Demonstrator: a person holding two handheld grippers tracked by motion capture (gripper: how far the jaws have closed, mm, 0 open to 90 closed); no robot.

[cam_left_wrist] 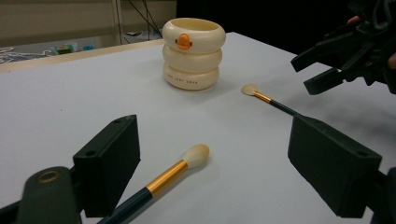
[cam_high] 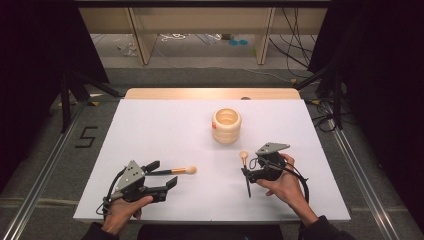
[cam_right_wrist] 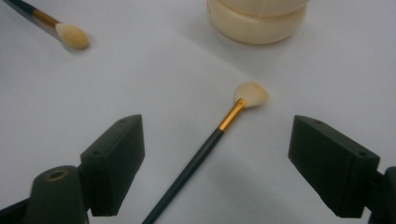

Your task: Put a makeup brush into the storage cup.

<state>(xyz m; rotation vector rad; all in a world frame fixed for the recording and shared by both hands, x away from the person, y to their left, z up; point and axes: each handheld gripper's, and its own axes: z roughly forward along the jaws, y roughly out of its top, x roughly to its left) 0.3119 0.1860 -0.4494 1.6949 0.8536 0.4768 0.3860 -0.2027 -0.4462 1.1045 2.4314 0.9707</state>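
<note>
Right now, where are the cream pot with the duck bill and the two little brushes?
Cream pot (cam_high: 226, 126), high view, on its outer wall.
Left brush (cam_left_wrist: 195, 156), left gripper view, on its bristle tip.
Right brush (cam_right_wrist: 230, 115), right gripper view, on its gold band.

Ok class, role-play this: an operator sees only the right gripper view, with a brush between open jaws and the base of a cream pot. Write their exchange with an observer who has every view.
Operator: What does the pot look like higher up?
Observer: The cream pot is three stacked rings with an orange duck bill on the top ring.
Operator: Where is the other gripper?
Observer: The left gripper stands open around the second brush.
Operator: How does my brush lie overall?
Observer: In the high view, the brush has its head toward the pot and its handle toward the person.
</note>
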